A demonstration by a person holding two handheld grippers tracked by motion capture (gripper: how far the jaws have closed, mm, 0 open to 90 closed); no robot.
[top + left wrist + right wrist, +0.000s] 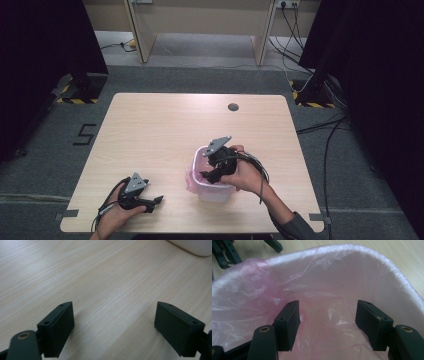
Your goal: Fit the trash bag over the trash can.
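The pink bin liner [317, 297] lies loose inside the small white bin [214, 192], draped up its inner wall and folded over the rim, with a bunch of it spilling outside on the bin's left side in the high view. The bin stands on the tabletop [165, 125], right of centre and toward my edge. My right gripper [327, 325] is dipped into the bin's mouth, its fingers [287, 325] spread wide and pinching nothing; the crumpled film sits directly ahead of them and below, between the two pads but not touching either as far as I can tell. So the film lies straight along my reach, and closing would, I judge, catch a fold only if I push a little deeper first. My left gripper [145, 200] rests low on the tabletop well to the left of the bin, its fingers [58, 327] also spread and holding nothing, aimed across bare wood with just the bin's white base [192, 246] at the far corner of its view. The right hand is plainly the nearer one to the liner.
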